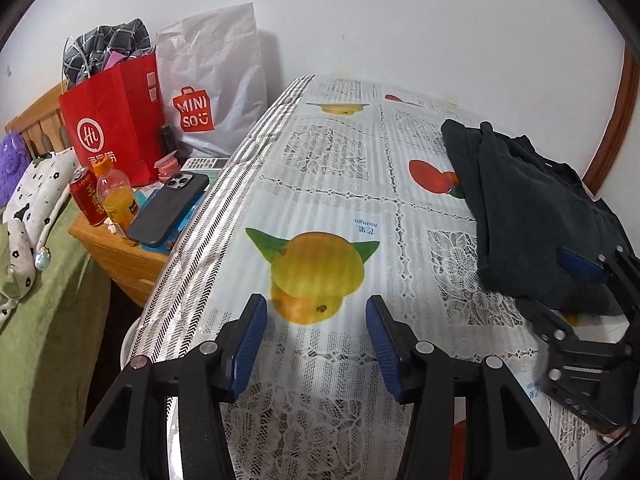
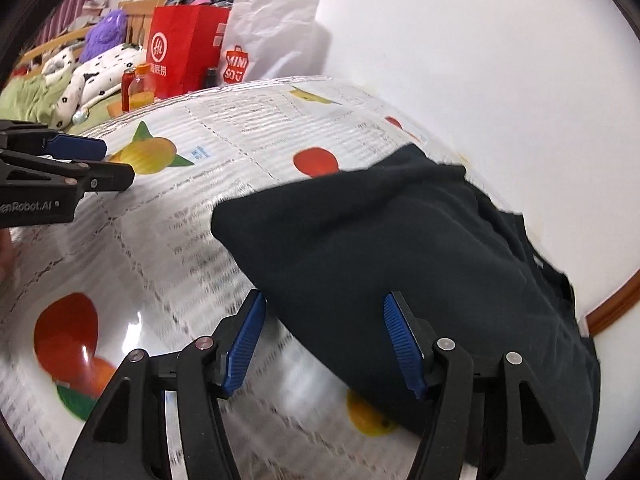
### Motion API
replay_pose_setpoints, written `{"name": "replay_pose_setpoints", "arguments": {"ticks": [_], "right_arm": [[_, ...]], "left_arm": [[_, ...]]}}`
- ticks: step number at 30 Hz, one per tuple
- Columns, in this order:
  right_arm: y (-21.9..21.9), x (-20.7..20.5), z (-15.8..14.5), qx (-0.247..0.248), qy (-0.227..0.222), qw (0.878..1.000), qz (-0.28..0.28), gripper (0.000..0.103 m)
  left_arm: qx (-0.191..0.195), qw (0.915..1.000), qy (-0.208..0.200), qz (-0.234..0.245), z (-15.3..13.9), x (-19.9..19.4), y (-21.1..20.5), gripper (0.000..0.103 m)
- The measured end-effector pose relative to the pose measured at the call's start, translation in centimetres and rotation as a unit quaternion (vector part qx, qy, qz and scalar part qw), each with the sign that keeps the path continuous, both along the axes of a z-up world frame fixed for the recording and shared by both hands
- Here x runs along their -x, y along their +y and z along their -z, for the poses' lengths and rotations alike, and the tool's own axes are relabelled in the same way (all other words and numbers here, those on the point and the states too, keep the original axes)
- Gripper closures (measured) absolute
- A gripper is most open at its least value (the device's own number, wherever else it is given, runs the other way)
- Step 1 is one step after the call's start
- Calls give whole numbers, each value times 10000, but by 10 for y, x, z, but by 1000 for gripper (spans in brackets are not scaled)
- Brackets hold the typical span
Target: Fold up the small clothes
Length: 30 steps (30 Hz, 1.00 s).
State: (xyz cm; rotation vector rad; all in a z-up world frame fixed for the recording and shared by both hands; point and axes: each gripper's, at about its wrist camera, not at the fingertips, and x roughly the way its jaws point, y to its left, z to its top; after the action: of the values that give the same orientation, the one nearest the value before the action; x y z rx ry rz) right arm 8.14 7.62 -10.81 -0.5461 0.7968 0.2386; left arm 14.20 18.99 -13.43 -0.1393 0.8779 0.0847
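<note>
Dark navy cloth, a small garment [image 2: 400, 264] folded into a rumpled stack, lies on the tabletop [image 1: 340, 184] toward its far right corner, close to the white wall. The tabletop wears a white lace-patterned plastic cover printed with yellow and red fruit. The right gripper [image 2: 324, 340] sits at the near edge of the garment with its blue-padded fingers [image 2: 402, 336] spread wide, one on each side of the cloth's near corner, gripping nothing; in the left wrist view one of its blue pads shows against the cloth's near edge. The left gripper [image 1: 316, 340] hovers over bare cover nearer the left edge of the tabletop, well apart from the garment, its fingers [image 1: 250, 340] also wide open and empty. Beyond the left edge a wooden nightstand [image 1: 116, 248] carries a red paper bag [image 1: 112, 120], a white Miniso bag [image 1: 216, 80], an orange drink bottle [image 1: 116, 196], a red can [image 1: 86, 196] and a black phone [image 1: 170, 208]
</note>
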Motion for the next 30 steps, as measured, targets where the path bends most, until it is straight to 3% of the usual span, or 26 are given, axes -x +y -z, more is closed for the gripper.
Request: {"name": "replay_pose_setpoints", "arguments": {"ticks": [7, 9, 10, 11, 12, 13, 17, 21, 24, 27, 30], "right_arm": [[18, -29, 3, 111, -124, 9997, 162, 43], [21, -39, 4, 49, -108, 9997, 230, 57], [22, -43, 5, 32, -78, 9996, 262, 72], [22, -47, 5, 74, -99, 9994, 315, 81], [22, -50, 4, 80, -126, 9992, 360, 83], [19, -52, 0, -35, -85, 9992, 379, 86], [-20, -58, -38, -1255, -38, 9903, 588, 88], [-83, -50, -94, -2112, -568, 9728, 767, 88], [-153, -43, -126, -2746, -899, 9493, 1237, 88], [-223, -28, -136, -3316, -1158, 9199, 1744, 89], [-294, -1, -123, -3779, -1281, 8881, 2281, 88]], "left_arm": [[-37, 9999, 18, 104, 1, 0, -2, 49], [-47, 9999, 9, 120, 1, 1, -3, 49], [-55, 9999, 5, 131, 1, 1, -3, 49], [-59, 9999, -2, 144, 1, 2, -3, 48], [-51, 9999, -4, 157, 1, 2, -3, 47], [-62, 9998, -3, 163, 1, 2, -4, 47], [-186, 9997, 44, 137, -3, 2, -10, 47], [-106, 9997, -67, 201, -19, 5, -22, 47], [-118, 9989, -300, 343, -36, 4, -38, 47], [106, 9972, -462, 585, -50, 0, -60, 47], [189, 9942, -557, 897, -57, -5, -89, 47]]}}
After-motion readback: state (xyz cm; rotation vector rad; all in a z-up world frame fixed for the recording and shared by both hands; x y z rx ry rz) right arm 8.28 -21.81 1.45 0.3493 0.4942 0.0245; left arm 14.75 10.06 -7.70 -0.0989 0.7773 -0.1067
